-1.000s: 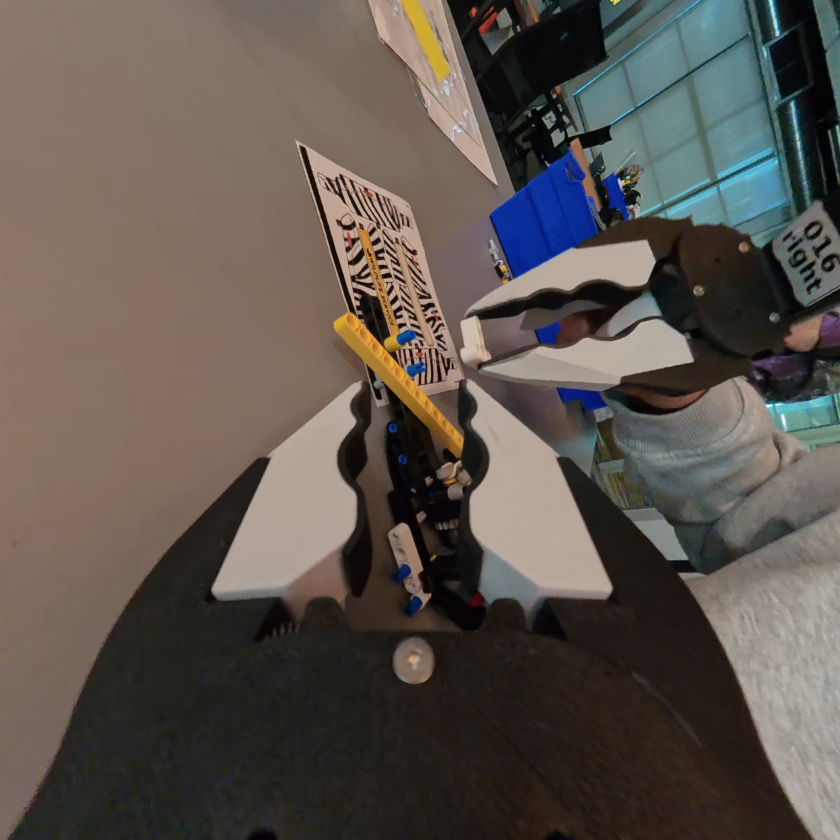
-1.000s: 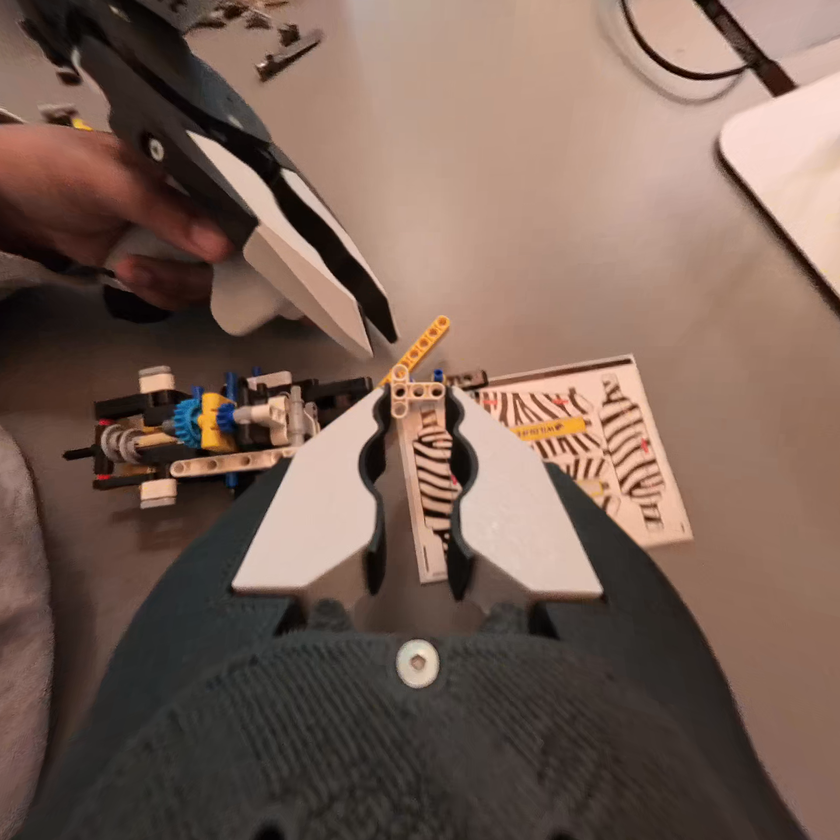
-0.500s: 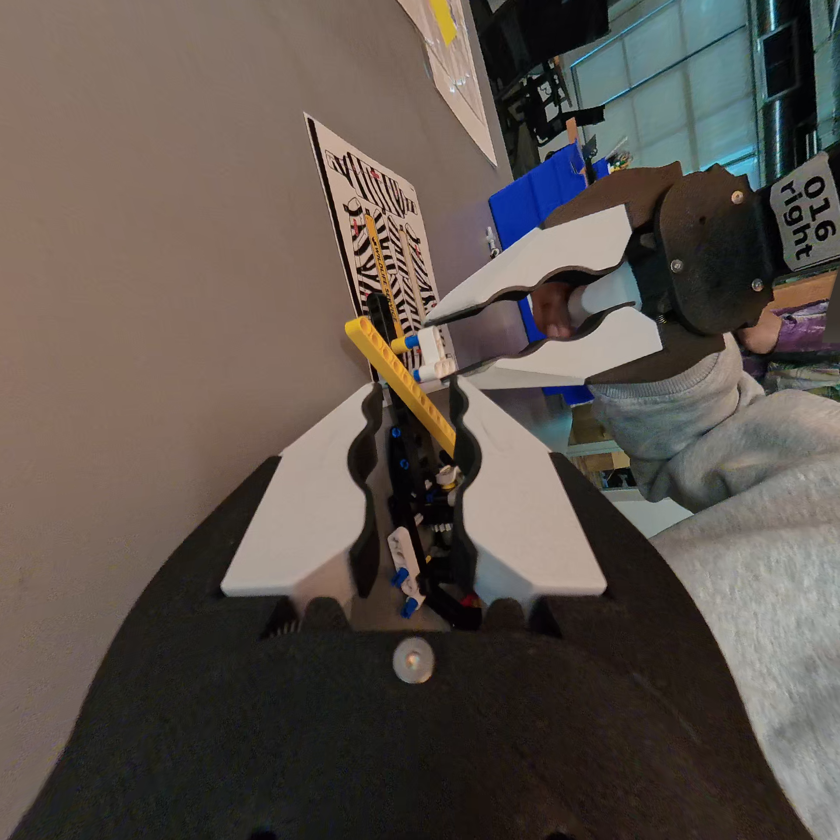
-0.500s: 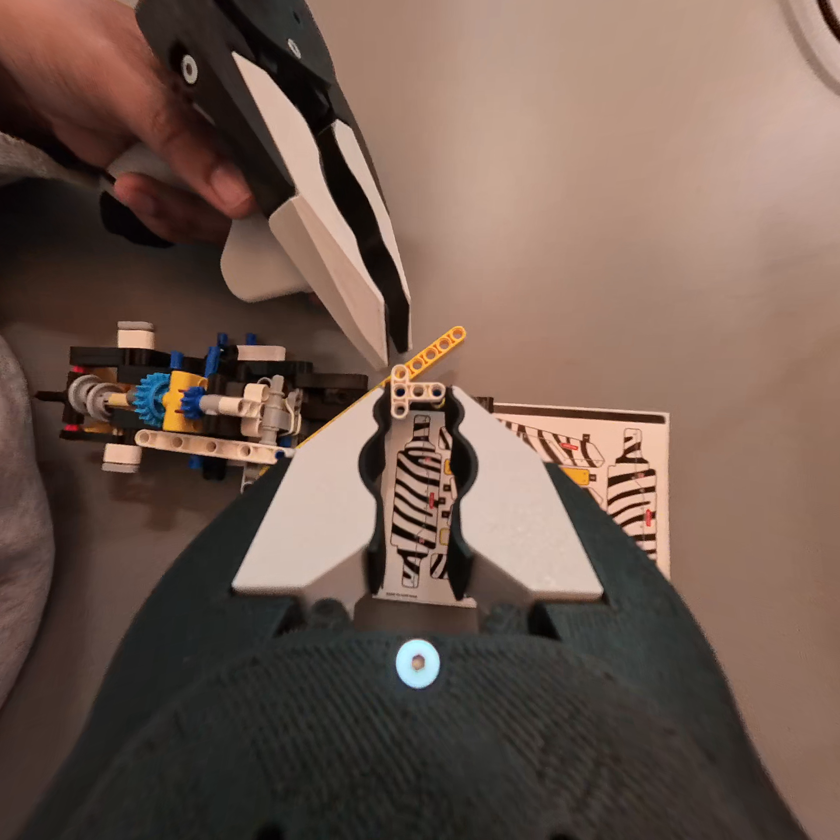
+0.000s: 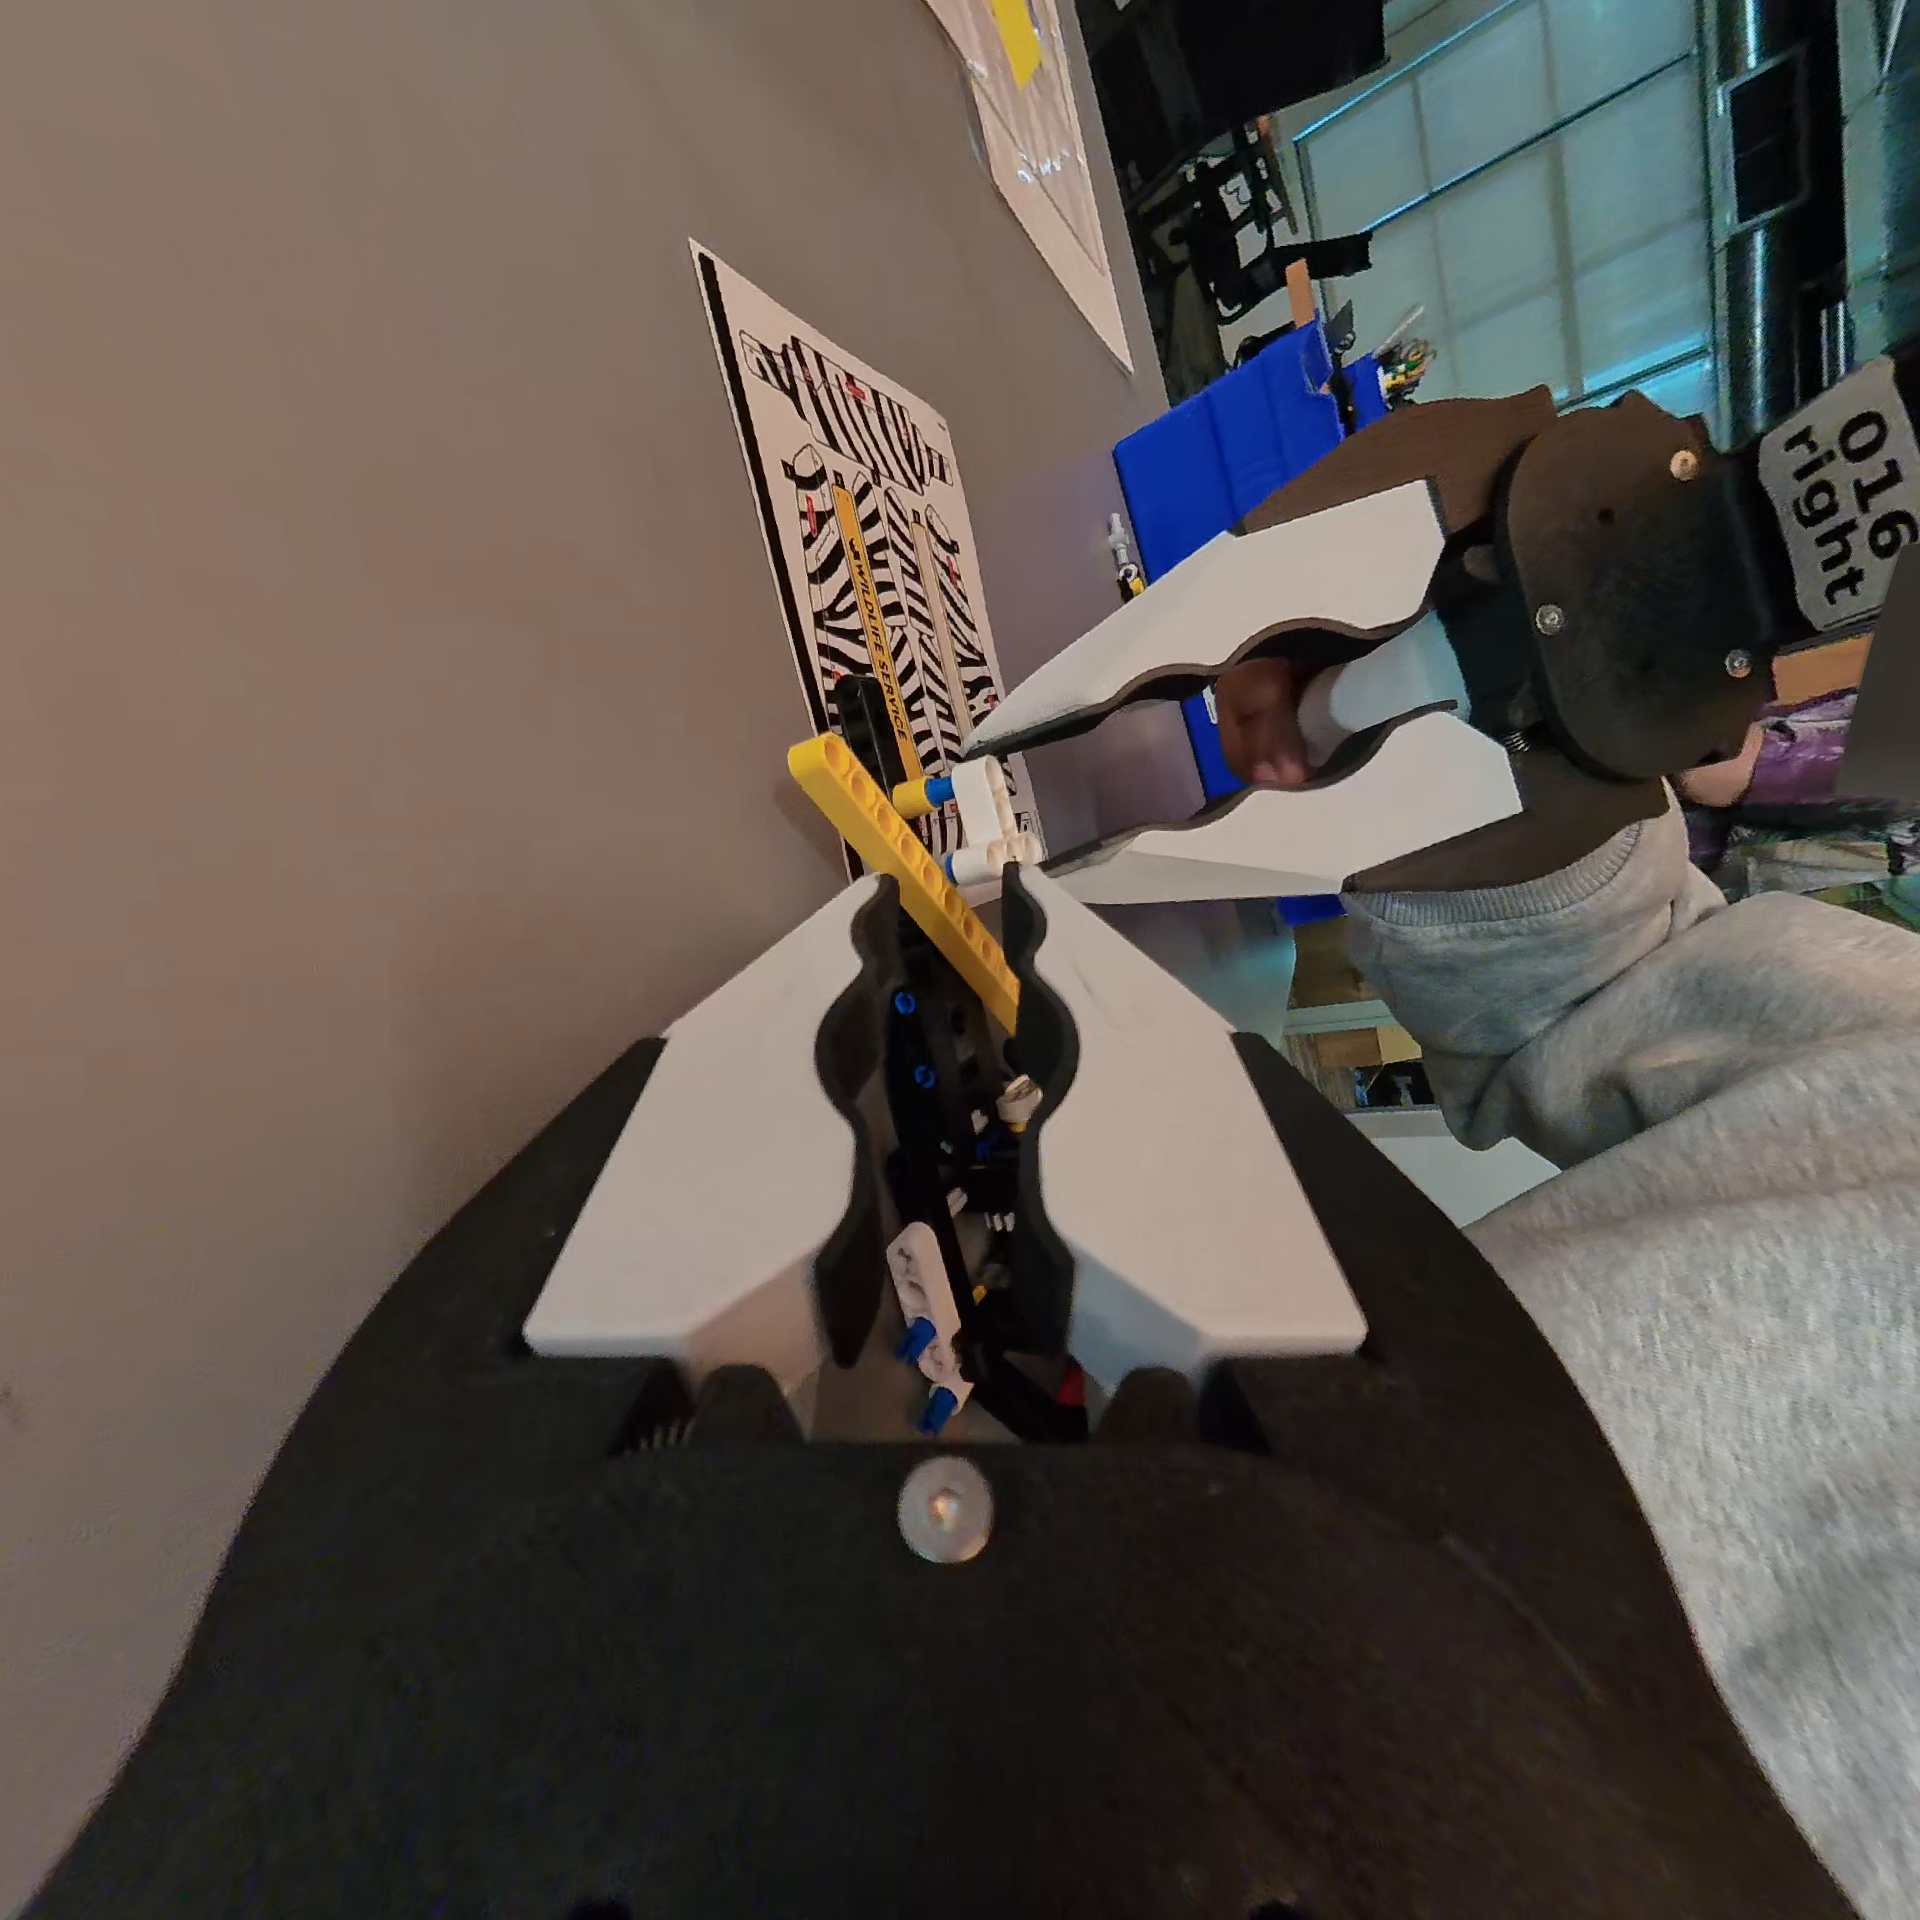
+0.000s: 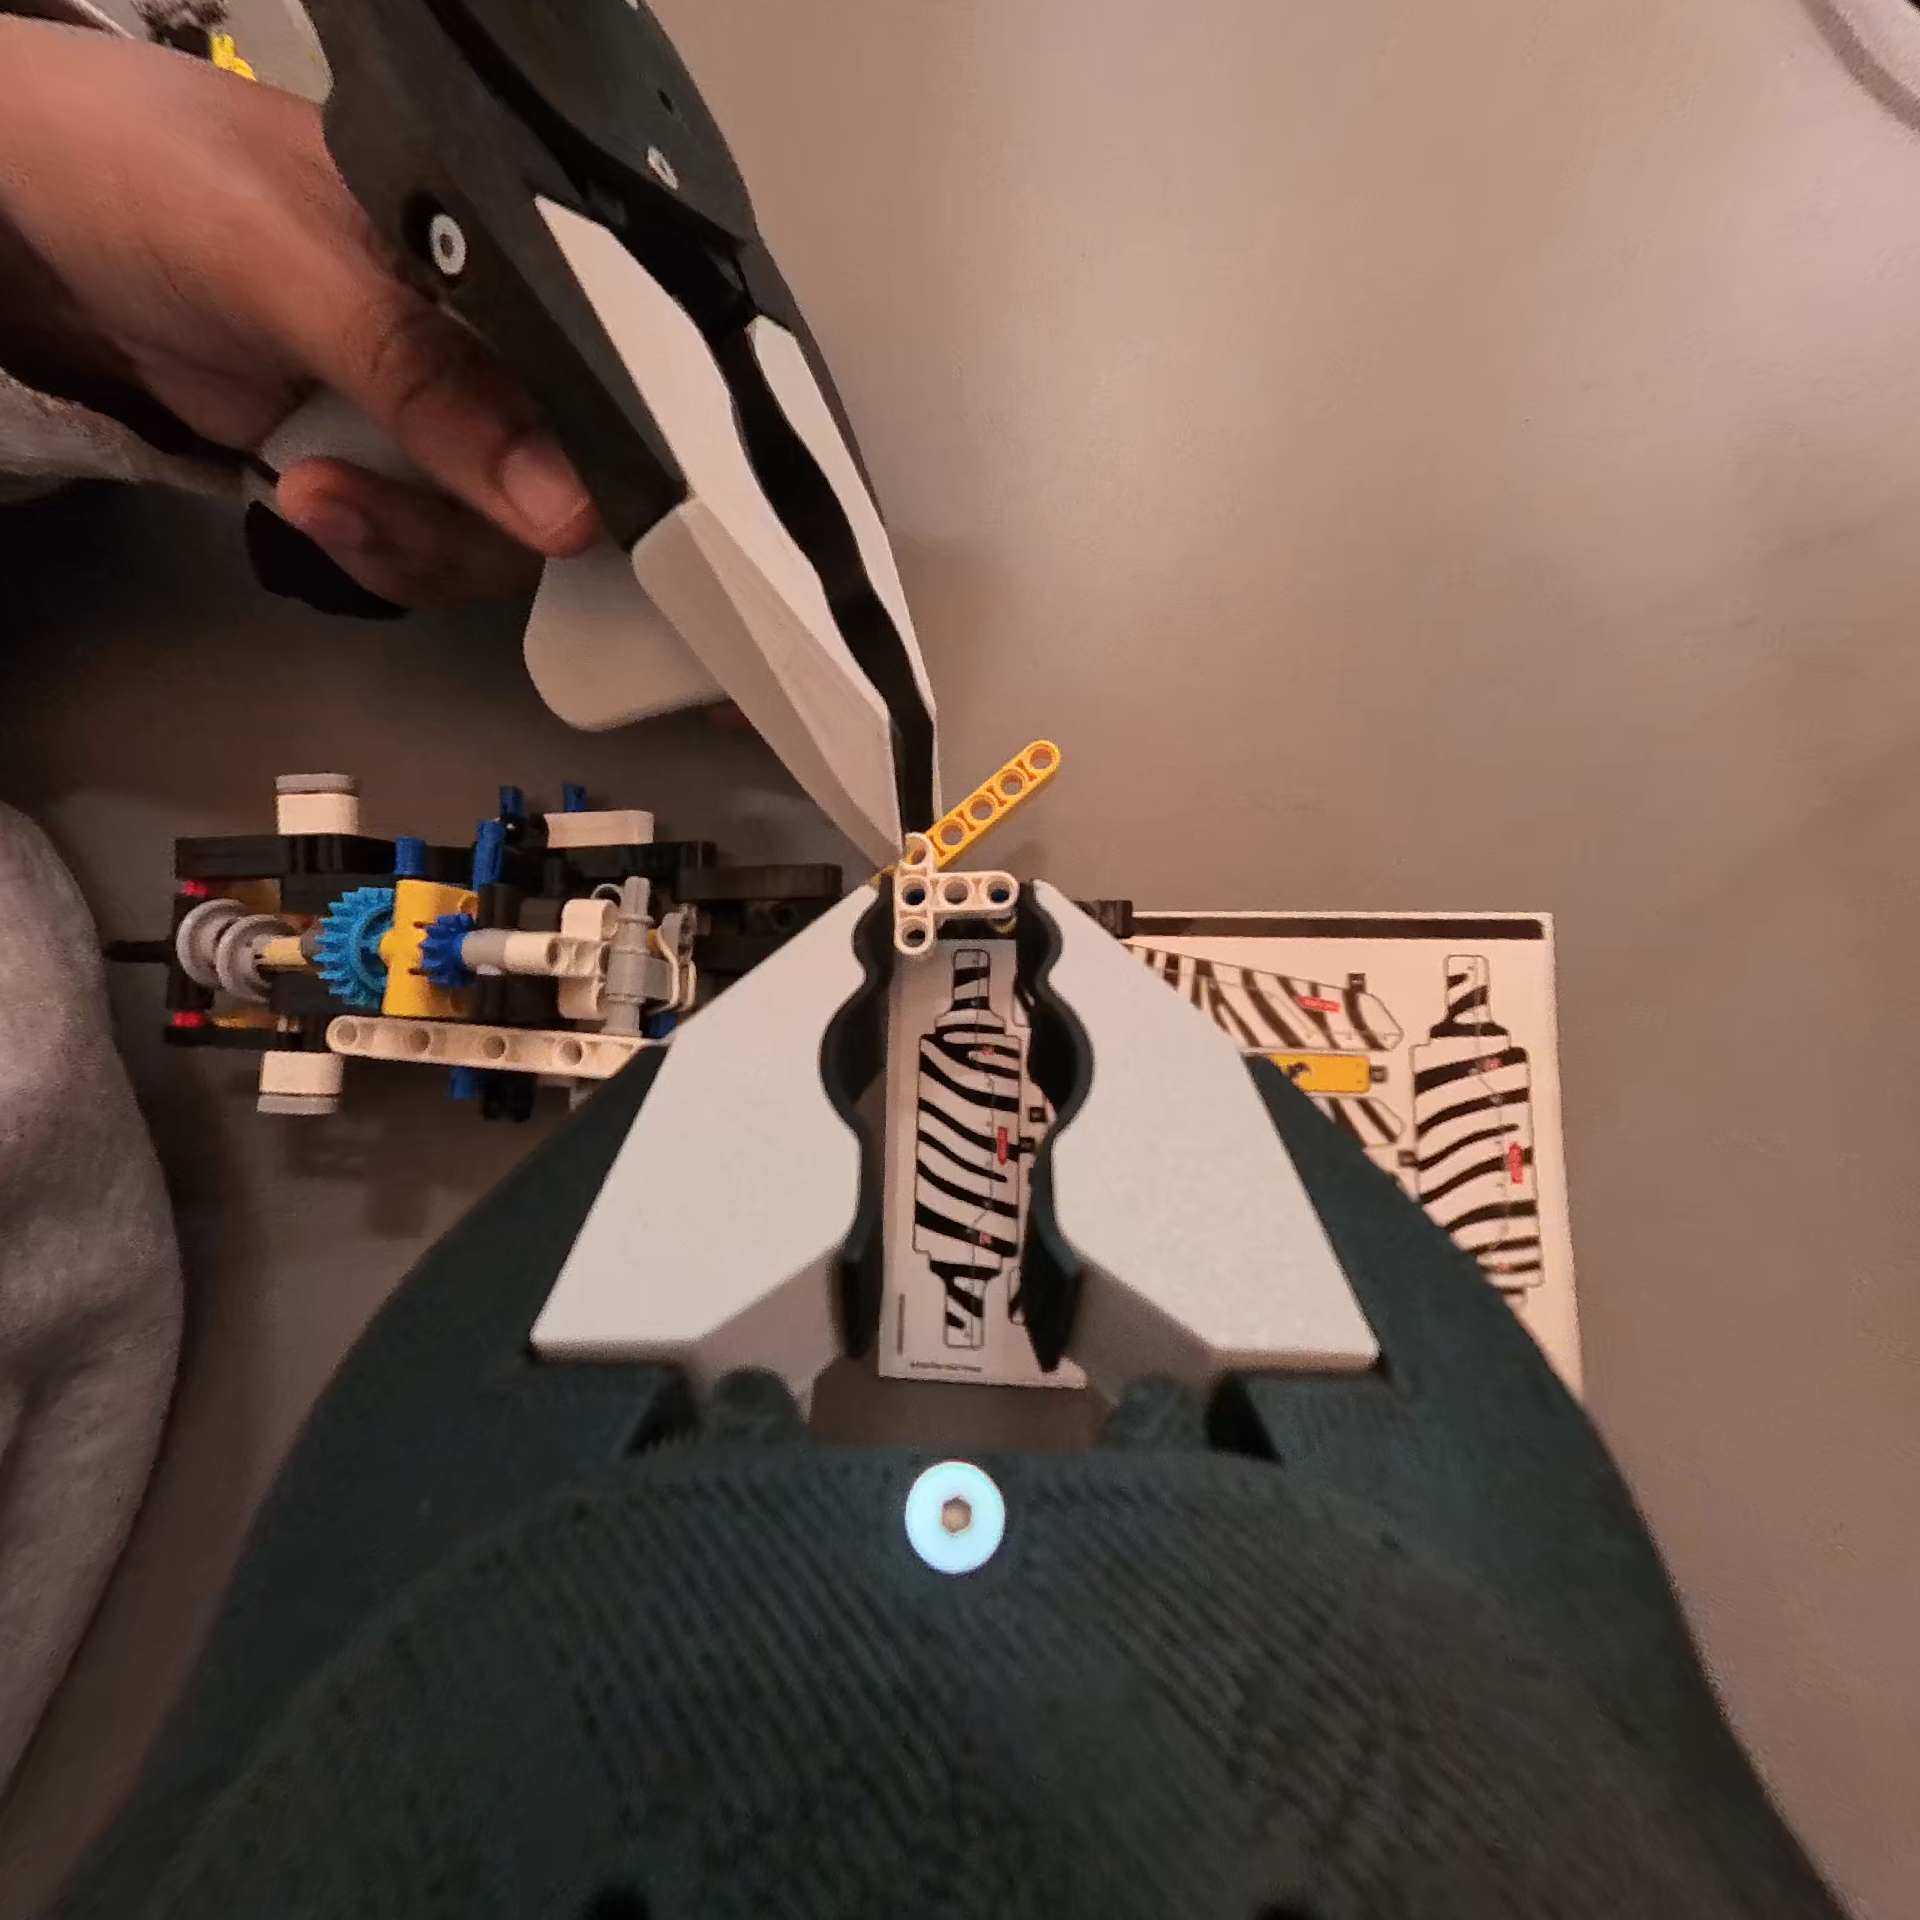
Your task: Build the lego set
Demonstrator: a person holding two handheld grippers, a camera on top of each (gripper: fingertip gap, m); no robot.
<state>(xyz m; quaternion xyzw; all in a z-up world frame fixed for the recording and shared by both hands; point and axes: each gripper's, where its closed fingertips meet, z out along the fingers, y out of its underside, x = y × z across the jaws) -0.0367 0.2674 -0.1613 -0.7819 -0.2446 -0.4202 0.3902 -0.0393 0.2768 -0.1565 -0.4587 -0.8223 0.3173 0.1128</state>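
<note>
My left gripper (image 5: 951,888) is shut on a long yellow holed beam (image 5: 894,836) that slants up from the black, yellow and blue chassis (image 6: 416,956) on the table. My right gripper (image 6: 951,899) is shut on a small white T-shaped piece (image 6: 940,899) with blue pins. It holds the piece against the upper part of the yellow beam (image 6: 997,795). In the left wrist view the right gripper (image 5: 1008,805) comes in from the right and one blue pin (image 5: 920,795) touches the beam. The left gripper (image 6: 904,821) shows in the right wrist view from the upper left.
A zebra-striped sticker sheet (image 6: 1455,1091) lies flat on the grey table right of the chassis. It also shows in the left wrist view (image 5: 862,540). A blue bin (image 5: 1226,468) stands beyond the table edge. A hand (image 6: 260,343) holds the left gripper. Only a small space, under 4 cm, lies between the two pairs of fingers.
My right gripper has brought the white piece in until its pins meet the yellow beam. My left gripper has closed in towards the right one, keeping hold of the beam.
</note>
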